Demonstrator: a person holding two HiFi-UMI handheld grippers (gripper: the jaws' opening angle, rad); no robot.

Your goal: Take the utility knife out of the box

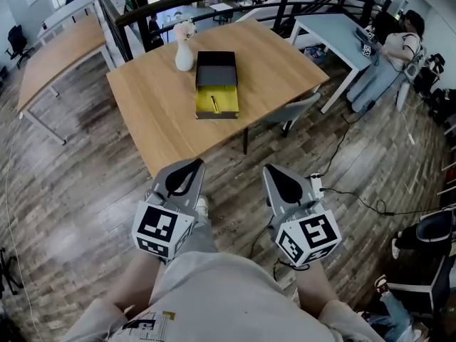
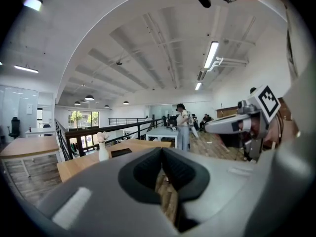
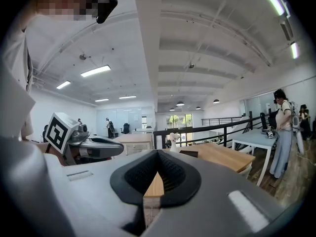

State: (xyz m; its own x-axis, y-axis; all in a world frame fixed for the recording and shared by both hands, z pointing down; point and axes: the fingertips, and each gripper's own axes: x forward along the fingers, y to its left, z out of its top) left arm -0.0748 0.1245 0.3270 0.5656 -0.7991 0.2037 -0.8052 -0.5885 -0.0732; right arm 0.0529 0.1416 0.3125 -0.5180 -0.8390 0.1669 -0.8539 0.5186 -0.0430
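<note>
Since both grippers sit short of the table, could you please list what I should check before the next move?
1. Box open: ok.
2. Knife visible inside the box: ok.
3. Left gripper empty: ok, shut on nothing.
4. Right gripper empty: ok, shut on nothing.
5. Jaws open for grasping: not ok.
6. Grippers over the table: not ok, both short of its edge.

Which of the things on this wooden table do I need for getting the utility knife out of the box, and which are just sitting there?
For the job:
- box, open
- utility knife, lying inside it
- left gripper and right gripper, both shut and empty, short of the table

Just lying about:
- white vase, beside the box
</note>
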